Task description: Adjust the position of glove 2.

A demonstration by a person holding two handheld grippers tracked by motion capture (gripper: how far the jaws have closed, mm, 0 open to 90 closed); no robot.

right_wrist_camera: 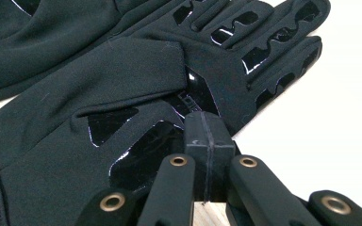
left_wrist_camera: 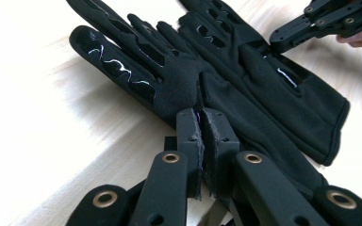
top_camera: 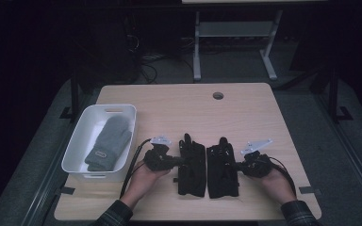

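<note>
Bench (top_camera: 245, 113): we see a pale wood top with rounded corners and a round hole (top_camera: 218, 95) near its far edge.
Left glove (top_camera: 192, 165): we find it black, lying flat on the bench near the front edge, fingers pointing away from us.
Right glove (top_camera: 223, 165): we see its black twin just beside the first, their long edges touching or nearly so, with glossy patches on the fabric.
Bin (top_camera: 122, 110): we note a white plastic bin standing on the bench's left side, at its edge.
Tape (top_camera: 306, 190): we make out small dark strips at the front corners.
</note>
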